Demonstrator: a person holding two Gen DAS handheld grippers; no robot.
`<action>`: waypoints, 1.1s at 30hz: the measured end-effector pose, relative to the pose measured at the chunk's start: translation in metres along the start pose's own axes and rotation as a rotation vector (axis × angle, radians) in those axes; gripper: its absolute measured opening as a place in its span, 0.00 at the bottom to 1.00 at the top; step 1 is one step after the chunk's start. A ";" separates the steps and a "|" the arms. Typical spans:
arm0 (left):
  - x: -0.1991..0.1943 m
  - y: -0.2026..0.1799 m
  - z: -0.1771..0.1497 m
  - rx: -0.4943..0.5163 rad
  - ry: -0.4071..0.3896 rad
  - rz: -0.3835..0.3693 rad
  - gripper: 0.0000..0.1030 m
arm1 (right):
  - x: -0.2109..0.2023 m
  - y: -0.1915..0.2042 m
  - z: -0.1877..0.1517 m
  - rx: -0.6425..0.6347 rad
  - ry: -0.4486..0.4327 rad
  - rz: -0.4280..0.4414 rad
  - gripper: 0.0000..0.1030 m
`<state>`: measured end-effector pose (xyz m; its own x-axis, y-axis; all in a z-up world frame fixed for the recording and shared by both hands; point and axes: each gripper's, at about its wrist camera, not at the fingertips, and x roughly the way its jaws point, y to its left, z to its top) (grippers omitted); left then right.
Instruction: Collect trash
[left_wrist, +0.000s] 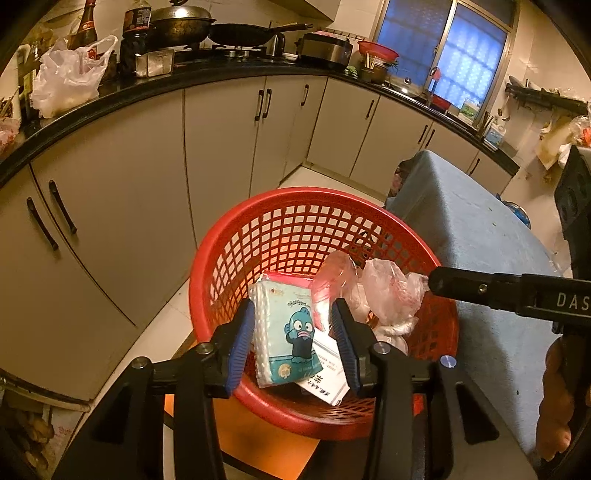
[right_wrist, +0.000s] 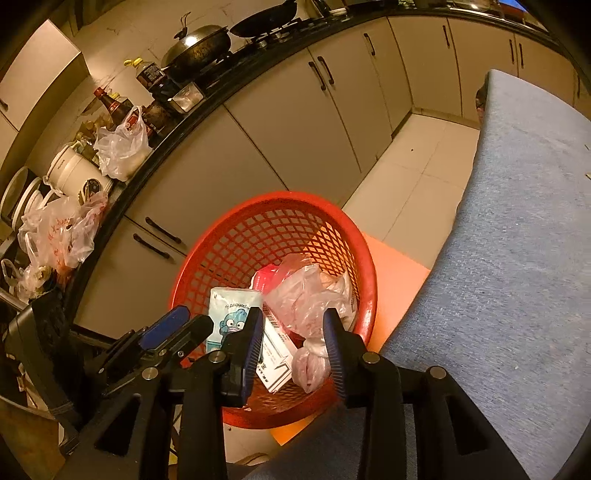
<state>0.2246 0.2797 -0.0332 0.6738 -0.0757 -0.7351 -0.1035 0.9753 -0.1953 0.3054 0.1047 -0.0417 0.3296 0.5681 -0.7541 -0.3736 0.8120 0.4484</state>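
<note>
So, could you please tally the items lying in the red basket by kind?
Tissue packs: 1, the cartoon tissue pack
Paper boxes: 1, the white printed box
Pink packets: 1
Crumpled plastic bags: 1 bundle; possibly more, unclear
Total: 4 in the red basket

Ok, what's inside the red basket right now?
Red basket holds a cartoon tissue pack, a white printed box, crumpled plastic bags and something pink. Anything beneath is covered.
</note>
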 end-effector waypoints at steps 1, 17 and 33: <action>0.000 0.000 0.000 0.001 -0.002 0.005 0.45 | -0.001 0.000 -0.001 -0.002 -0.004 -0.003 0.36; -0.005 -0.007 -0.006 0.025 -0.050 0.121 0.70 | -0.017 0.000 -0.005 -0.029 -0.047 -0.063 0.51; -0.009 -0.011 -0.008 0.042 -0.099 0.312 0.78 | -0.035 -0.003 -0.012 -0.049 -0.112 -0.199 0.76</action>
<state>0.2138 0.2684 -0.0294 0.6826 0.2467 -0.6879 -0.2874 0.9561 0.0577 0.2848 0.0805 -0.0229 0.4942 0.4107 -0.7662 -0.3319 0.9037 0.2704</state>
